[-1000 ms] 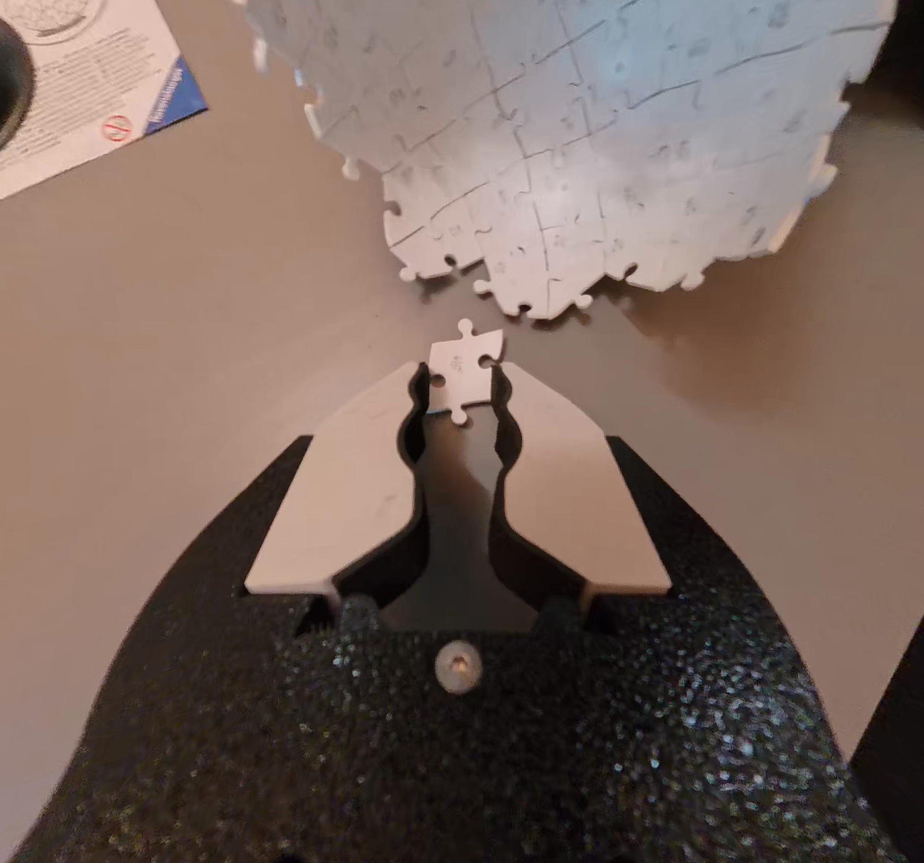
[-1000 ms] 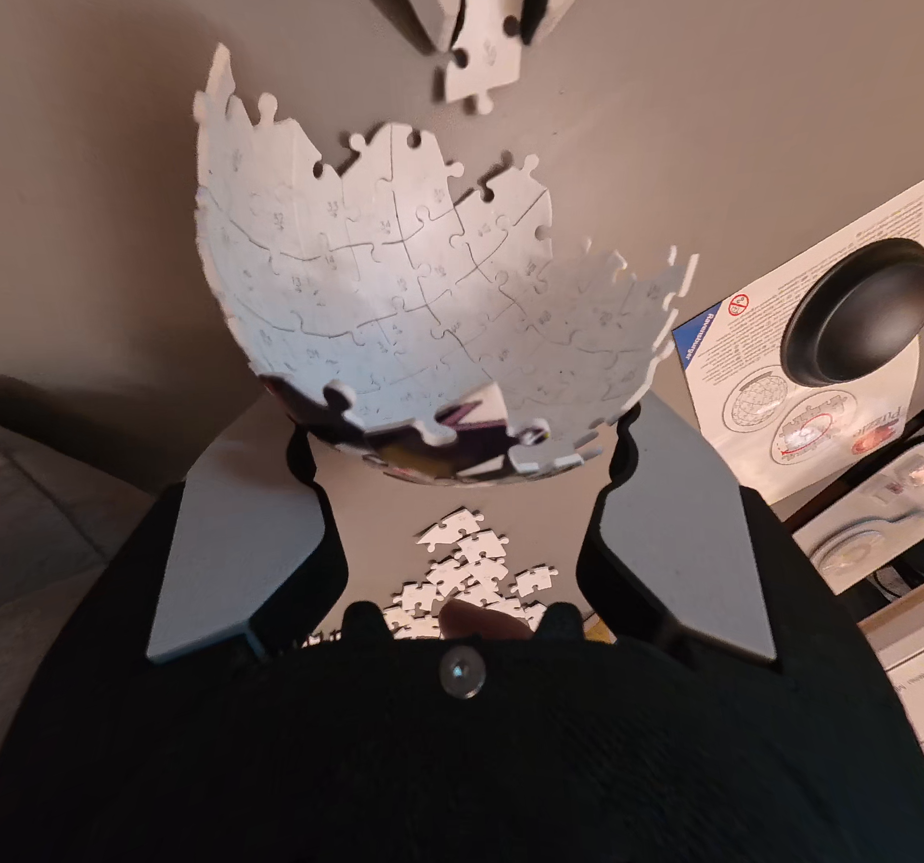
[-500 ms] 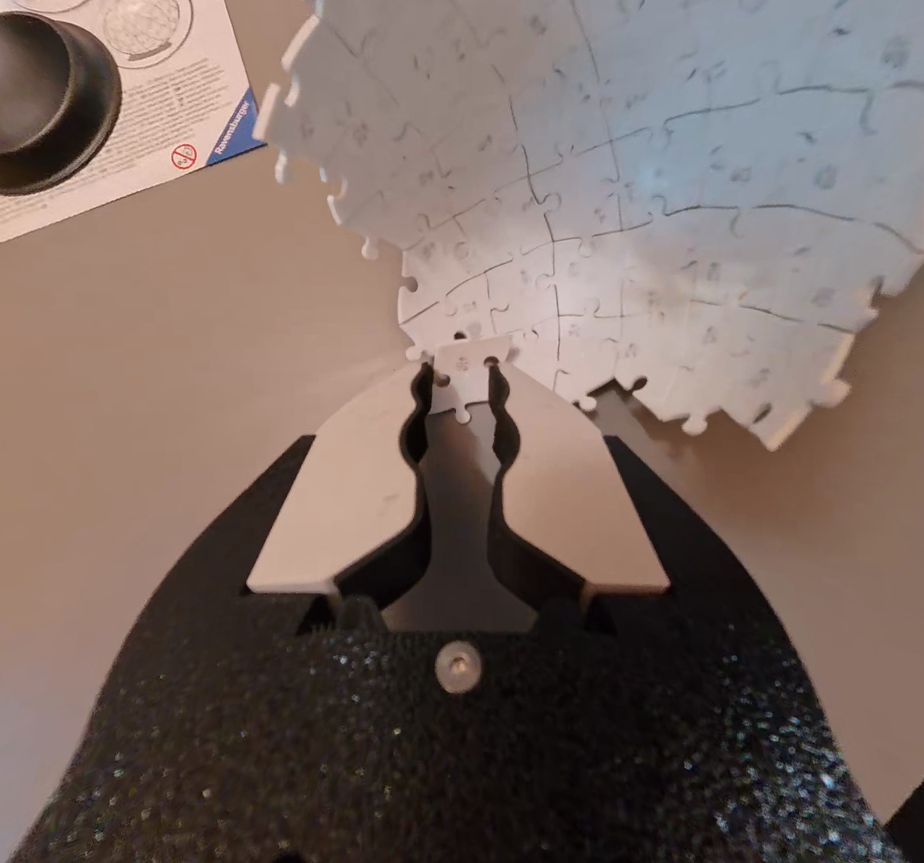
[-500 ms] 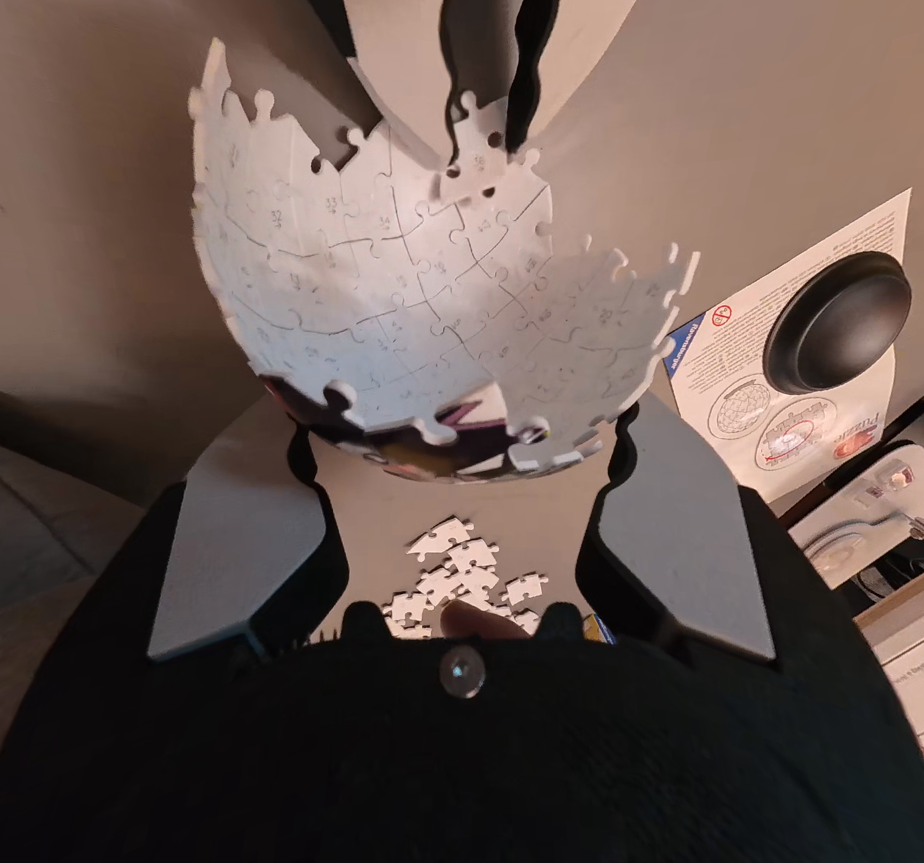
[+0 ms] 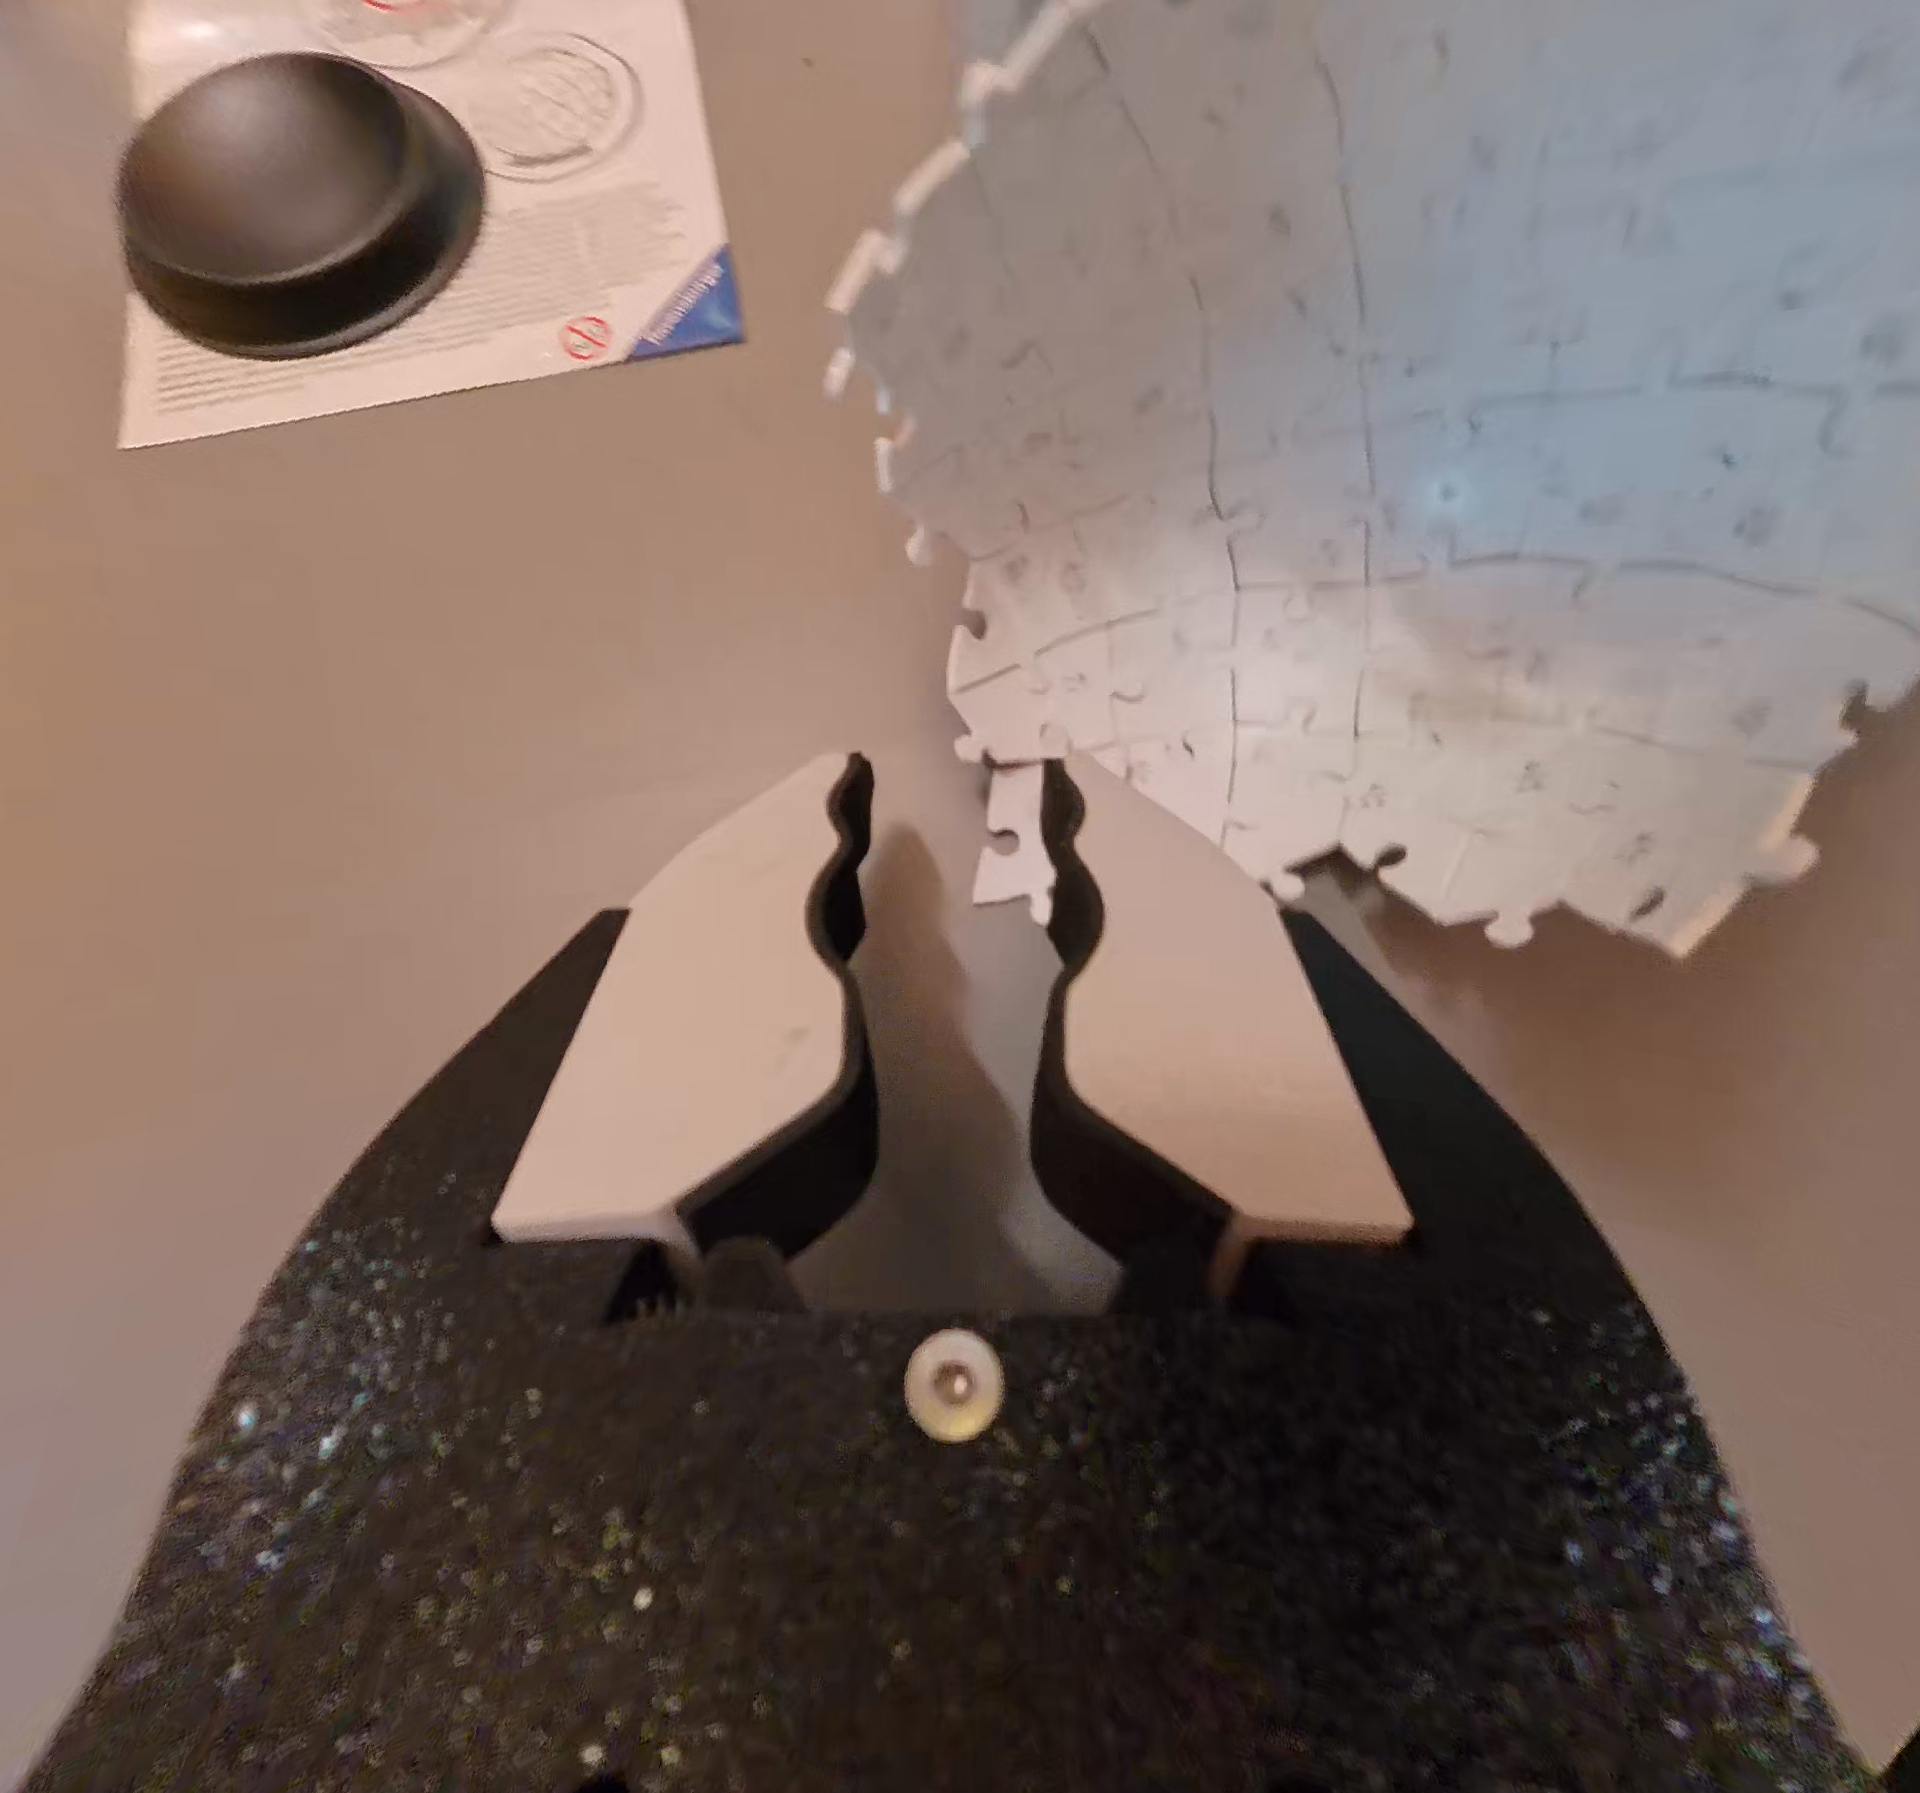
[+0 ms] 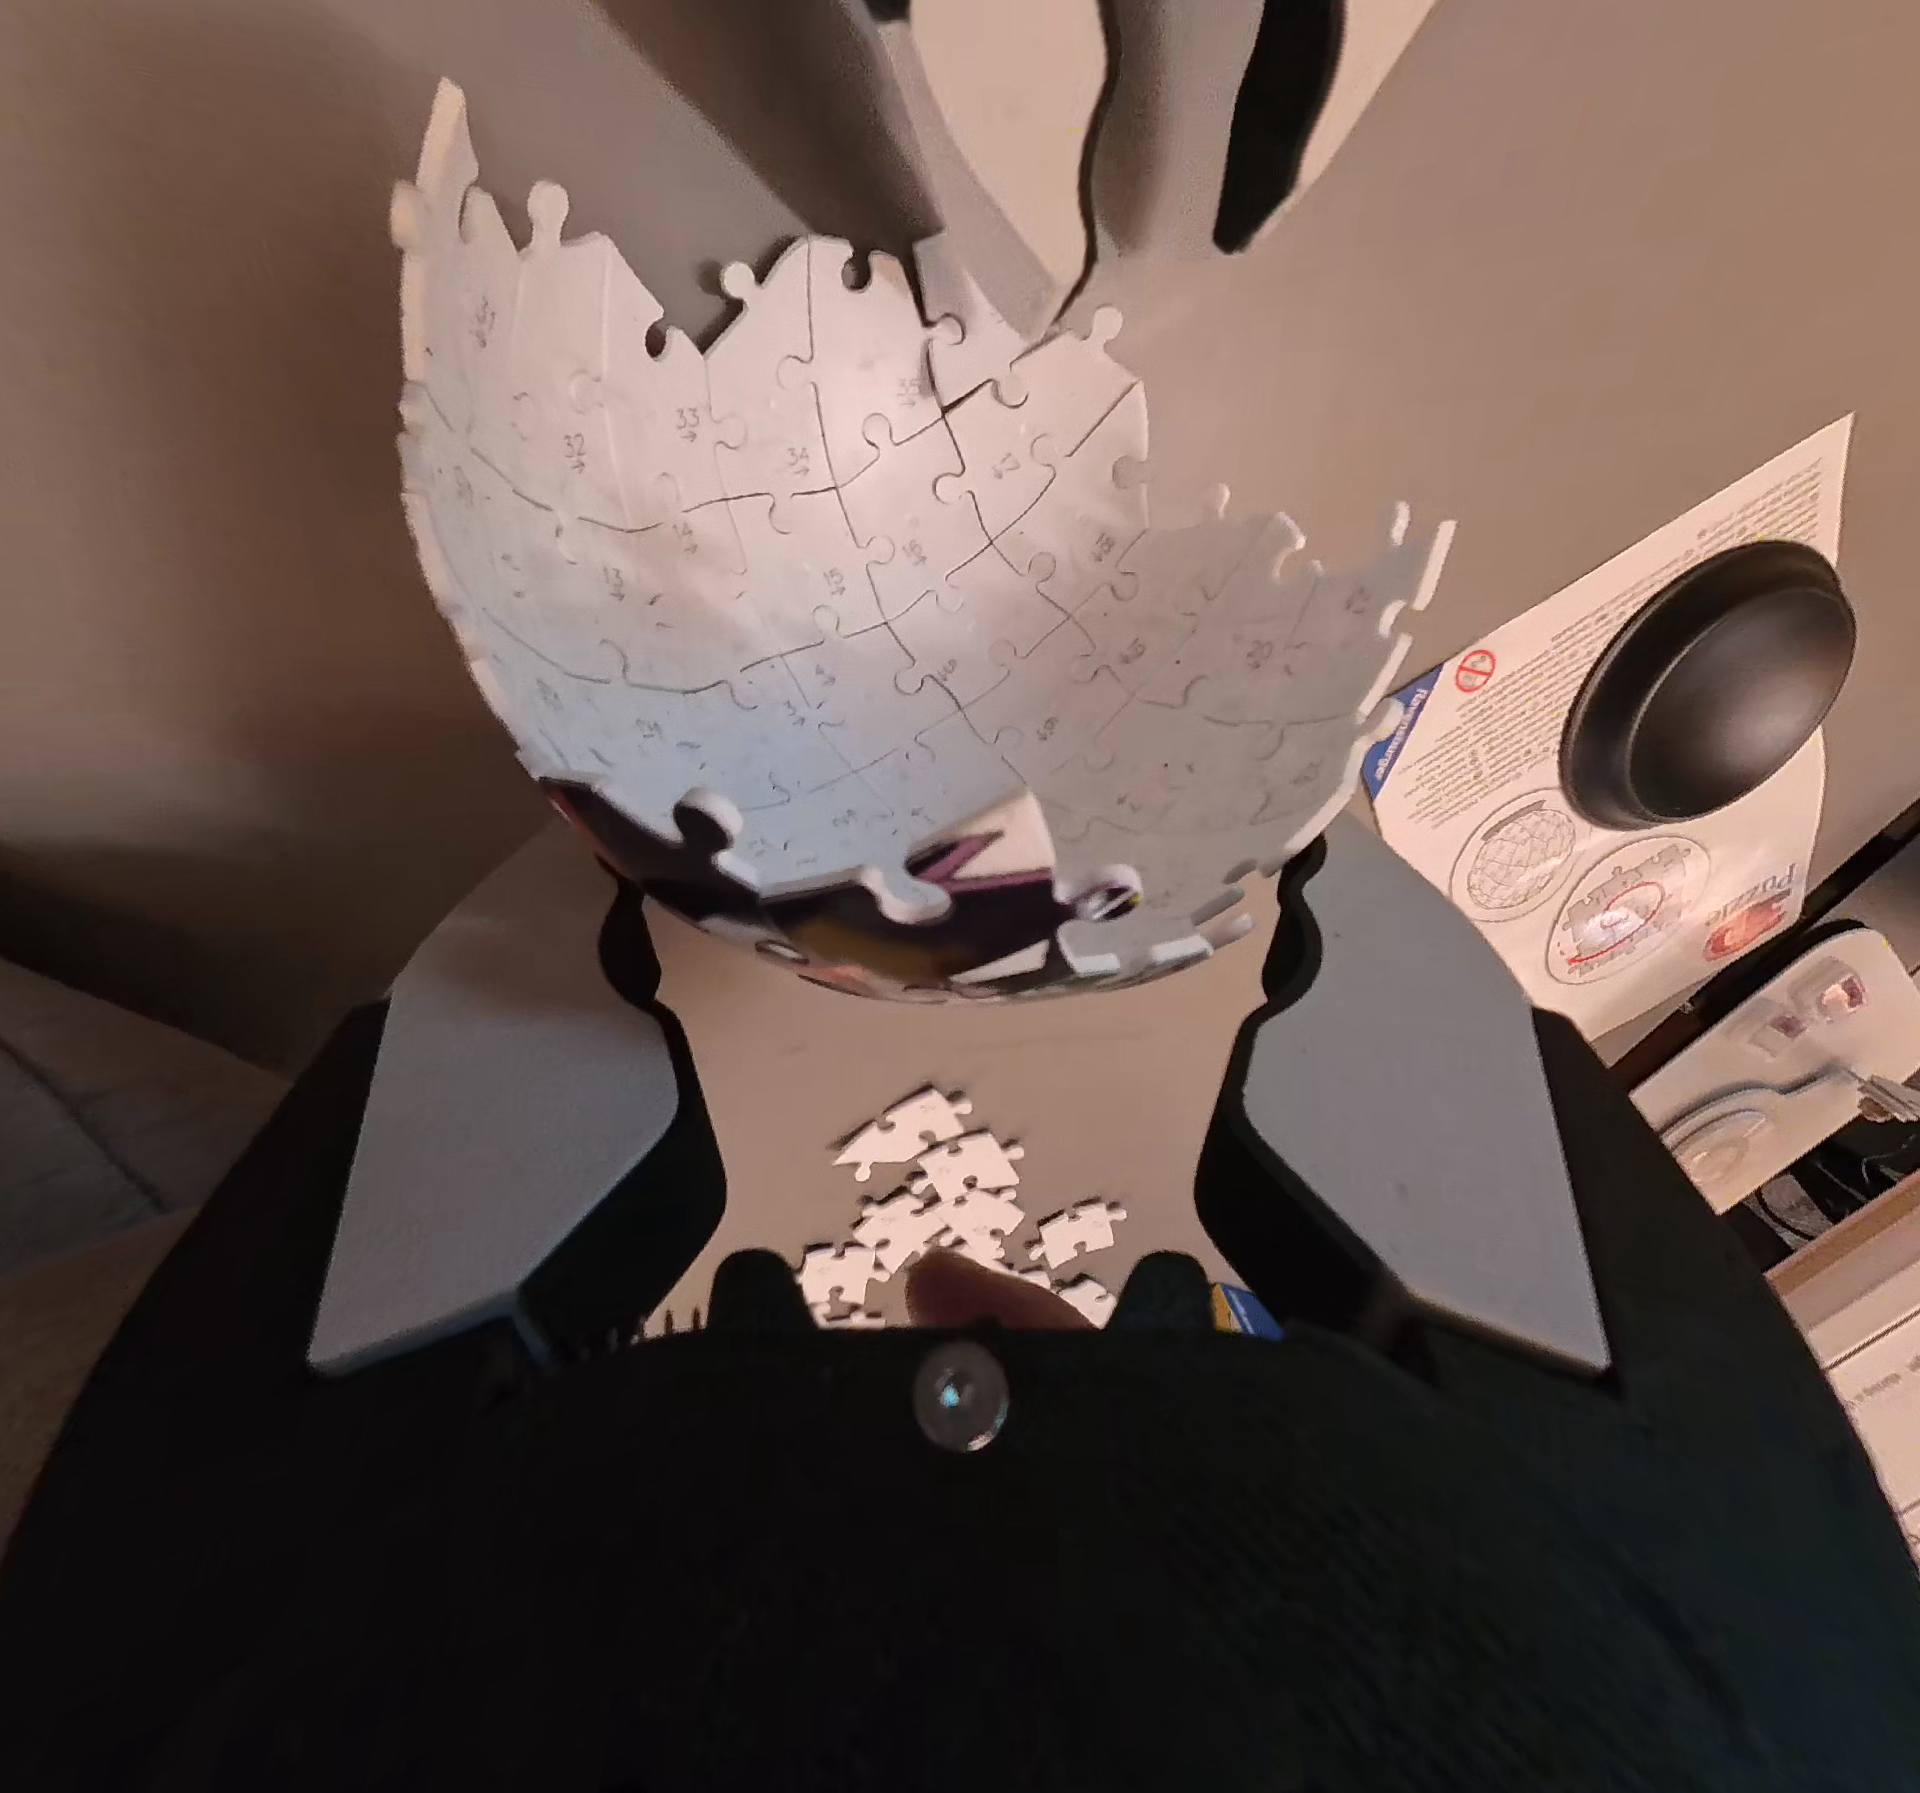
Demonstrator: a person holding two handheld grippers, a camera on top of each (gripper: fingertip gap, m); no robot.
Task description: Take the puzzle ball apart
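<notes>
The right tongs (image 6: pixel 956 902) grip the half-shell of the puzzle ball (image 6: pixel 831 580), held up off the tabletop (image 5: pixel 416 704). The left tongs (image 5: pixel 951 787) stand parted at its far rim, one piece (image 5: pixel 1013 844) lying against one finger. Loose pieces (image 6: pixel 956 1203) lie piled near; a black stand (image 5: pixel 296 205) sits on a leaflet (image 5: pixel 613 185).

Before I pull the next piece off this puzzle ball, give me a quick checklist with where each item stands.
1. Right gripper holding the puzzle ball: ok, the shell sits between its fingertips.
2. Left gripper open: ok, jaws apart.
3. Rim piece between both left fingers: not ok, it lies against one finger only.
4. Rim piece free of the shell: cannot tell.
5. Loose pieces gathered: ok, piled on the table below the ball.
6. Black stand out of the way: ok, off to the side on the leaflet.
</notes>
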